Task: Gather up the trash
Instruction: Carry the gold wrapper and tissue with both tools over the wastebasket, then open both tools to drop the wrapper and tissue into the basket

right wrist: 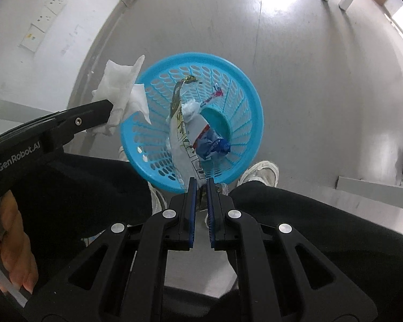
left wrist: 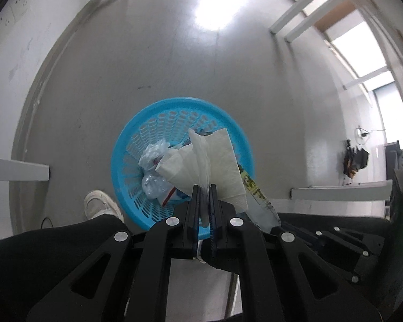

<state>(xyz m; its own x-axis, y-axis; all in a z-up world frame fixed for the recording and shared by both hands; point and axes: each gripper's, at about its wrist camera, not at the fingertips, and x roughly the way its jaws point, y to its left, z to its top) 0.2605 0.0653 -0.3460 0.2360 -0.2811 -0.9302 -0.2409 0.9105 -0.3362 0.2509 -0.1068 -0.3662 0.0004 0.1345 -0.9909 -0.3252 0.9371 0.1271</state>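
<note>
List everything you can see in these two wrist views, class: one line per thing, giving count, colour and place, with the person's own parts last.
Basket: one, blue, perforated, on the grey floor below both tools.
Paper towel: one, white, clamped in the left tool, hanging over the basket.
Plastic wrapper: one, clear with yellow-green print, clamped in the right tool, hanging into the basket.
Crumpled packaging: one wad, blue, red and white, inside the basket.
Clear plastic: crumpled pieces, count unclear, inside the basket.
Wall sockets: several, white, on the wall at upper left.
Furniture legs: several, white, around the floor edges.
Shoes: two, white, beside the basket.
Left tool: one, black, shut.
Right tool: one, black, shut.
Hand: one, holding the left tool's handle.
</note>
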